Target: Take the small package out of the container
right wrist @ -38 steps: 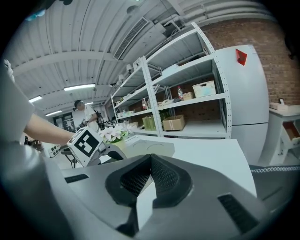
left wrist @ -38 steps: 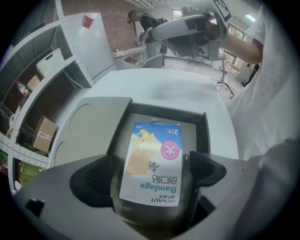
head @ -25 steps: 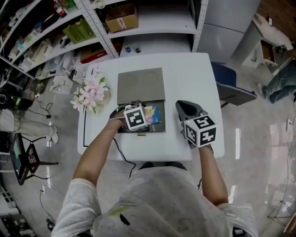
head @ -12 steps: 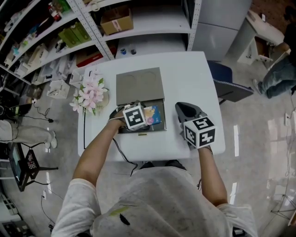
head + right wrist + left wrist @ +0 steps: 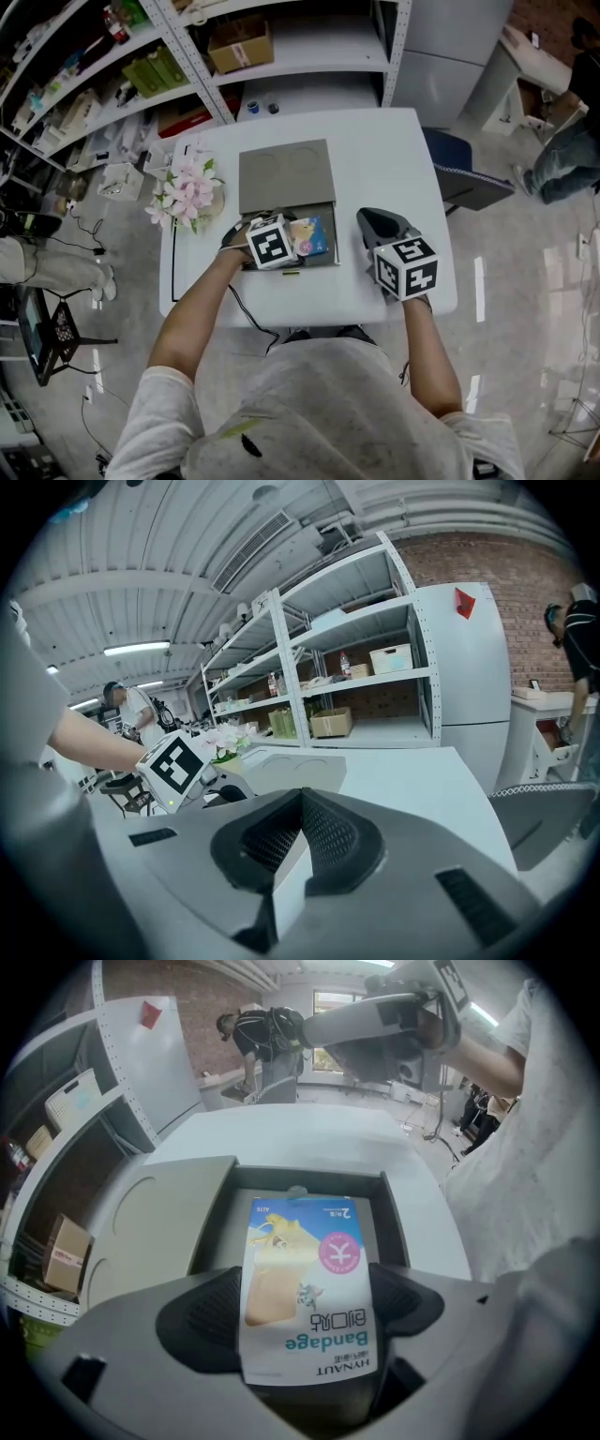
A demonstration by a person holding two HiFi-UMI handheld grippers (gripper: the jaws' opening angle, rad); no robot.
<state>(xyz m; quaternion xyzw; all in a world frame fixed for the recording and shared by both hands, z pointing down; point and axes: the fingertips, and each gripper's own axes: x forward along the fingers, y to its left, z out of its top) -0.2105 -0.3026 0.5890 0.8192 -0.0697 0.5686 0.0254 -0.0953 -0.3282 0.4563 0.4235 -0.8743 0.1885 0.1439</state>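
**A:** Biggest first?

**B:** White square surface. Carries a dark grey rectangular container near the front edge, with a flat grey lid lying just behind it.

**A:** Grippers?

**B:** Left gripper reaching into the container from its left side. Right gripper resting on the surface, well to the right of the container, fingers pressed together on nothing.

**A:** And the thing to fetch?

**B:** Small flat blue-and-white bandage package, lying inside the container. Points its long axis straight away from the left gripper, hang-hole end farthest.

**A:** Left fingers?

**B:** Closing, one on each long edge of the package, across the short width. No gap visible on either side, so gripping it, by the look of things.

**A:** Nearer arm, then?

**B:** Left, plainly. Likely needs only a firm pinch and a straight lift clear of the container walls, minding the package's far end against the far wall.
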